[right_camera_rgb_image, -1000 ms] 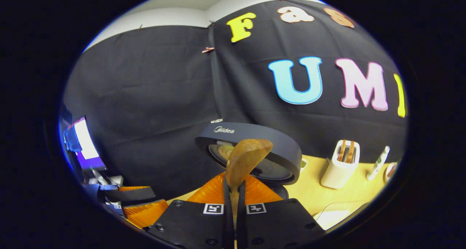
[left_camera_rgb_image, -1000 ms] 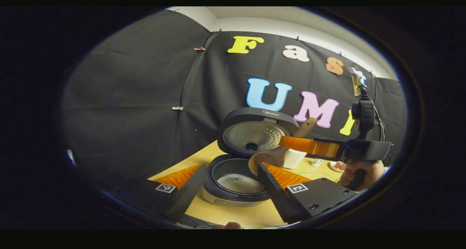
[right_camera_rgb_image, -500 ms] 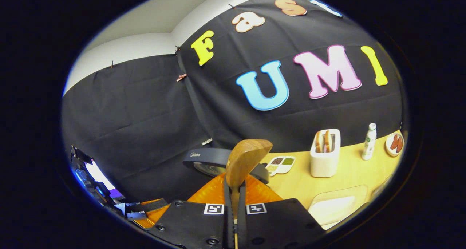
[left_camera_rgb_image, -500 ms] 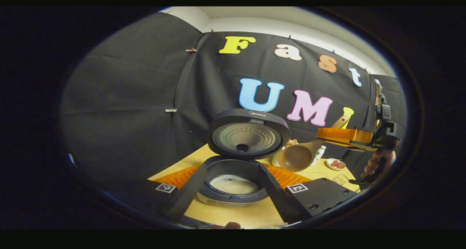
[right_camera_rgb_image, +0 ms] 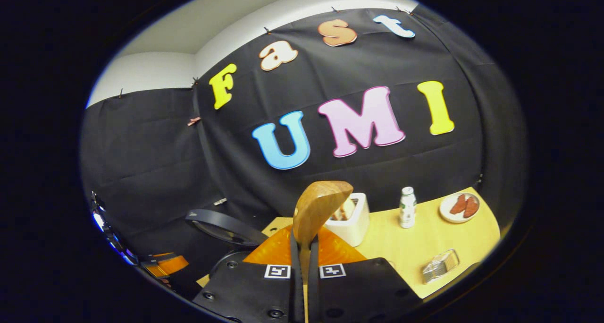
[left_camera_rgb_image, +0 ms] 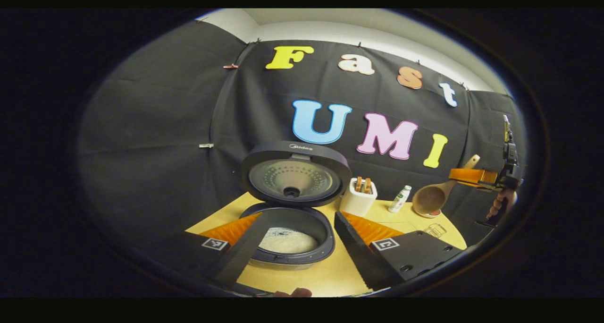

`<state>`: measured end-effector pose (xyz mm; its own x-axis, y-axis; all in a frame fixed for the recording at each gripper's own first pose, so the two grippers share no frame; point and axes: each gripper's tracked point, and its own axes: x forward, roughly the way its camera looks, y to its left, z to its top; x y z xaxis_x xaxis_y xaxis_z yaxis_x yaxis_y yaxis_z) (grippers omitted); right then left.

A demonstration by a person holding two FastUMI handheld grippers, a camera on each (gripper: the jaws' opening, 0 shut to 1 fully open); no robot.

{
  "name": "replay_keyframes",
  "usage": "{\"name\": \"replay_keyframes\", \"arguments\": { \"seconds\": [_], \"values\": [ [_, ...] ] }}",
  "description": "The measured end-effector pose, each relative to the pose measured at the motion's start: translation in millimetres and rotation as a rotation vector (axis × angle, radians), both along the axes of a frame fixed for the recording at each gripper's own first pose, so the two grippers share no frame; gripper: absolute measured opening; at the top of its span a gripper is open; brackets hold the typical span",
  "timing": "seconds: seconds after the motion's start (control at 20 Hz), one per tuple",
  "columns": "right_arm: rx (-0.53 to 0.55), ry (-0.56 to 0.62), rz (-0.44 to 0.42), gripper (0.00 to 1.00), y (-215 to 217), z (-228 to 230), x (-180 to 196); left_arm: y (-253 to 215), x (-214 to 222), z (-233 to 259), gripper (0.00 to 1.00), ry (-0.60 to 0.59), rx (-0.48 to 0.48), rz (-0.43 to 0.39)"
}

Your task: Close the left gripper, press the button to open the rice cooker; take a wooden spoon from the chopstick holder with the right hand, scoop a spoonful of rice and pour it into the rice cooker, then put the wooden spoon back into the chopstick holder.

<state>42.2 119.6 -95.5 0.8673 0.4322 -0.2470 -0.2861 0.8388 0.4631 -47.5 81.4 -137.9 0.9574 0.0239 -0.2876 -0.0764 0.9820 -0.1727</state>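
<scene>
- left gripper view: the left gripper (left_camera_rgb_image: 295,238) hangs with fingers spread wide, empty, over the round dark rice cooker (left_camera_rgb_image: 290,240), whose lid (left_camera_rgb_image: 296,174) stands up and whose pot holds white rice (left_camera_rgb_image: 288,241).
- the same view puts the right gripper (left_camera_rgb_image: 472,175) far off at the right, a hand (left_camera_rgb_image: 501,202) under it, the wooden spoon (left_camera_rgb_image: 436,193) clamped by its handle with the bowl low over the yellow table (left_camera_rgb_image: 330,276).
- right gripper view: both fingers press the spoon's handle, its bowl (right_camera_rgb_image: 321,205) upright in front of the white chopstick holder (right_camera_rgb_image: 351,219).
- this view adds a small white bottle (right_camera_rgb_image: 407,207) and a plate of red pieces (right_camera_rgb_image: 460,206) beyond.
</scene>
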Motion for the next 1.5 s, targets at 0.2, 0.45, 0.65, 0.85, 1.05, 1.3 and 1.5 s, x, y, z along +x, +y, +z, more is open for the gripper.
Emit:
{"name": "replay_keyframes", "arguments": {
  "seconds": [0.2, 0.45, 0.65, 0.85, 1.05, 1.3, 1.5],
  "values": [
    [-0.054, 0.046, -0.094, 0.08, -69, -32, 9, -16, 7, 5, 0.95, 0.002, 0.003, -0.008],
    [-0.121, 0.122, -0.162, 0.08, -138, -82, 18, -35, 15, 7, 0.95, 0.013, 0.004, -0.006],
    [-0.195, 0.193, -0.185, 0.08, -185, -128, 26, -50, 17, 12, 0.95, 0.018, 0.027, -0.007],
    [-0.239, 0.266, -0.188, 0.08, -213, -173, 37, -61, 18, 15, 0.95, 0.023, 0.040, 0.001],
    [-0.246, 0.332, -0.147, 0.08, -211, -213, 45, -69, 19, 18, 0.95, 0.029, 0.047, 0.017],
    [-0.235, 0.421, -0.100, 0.08, -198, -256, 42, -75, 17, 22, 0.95, 0.031, 0.066, 0.028],
    [-0.199, 0.481, -0.101, 0.08, -196, -278, 42, -79, 17, 24, 0.95, 0.037, 0.070, 0.033]
  ]
}}
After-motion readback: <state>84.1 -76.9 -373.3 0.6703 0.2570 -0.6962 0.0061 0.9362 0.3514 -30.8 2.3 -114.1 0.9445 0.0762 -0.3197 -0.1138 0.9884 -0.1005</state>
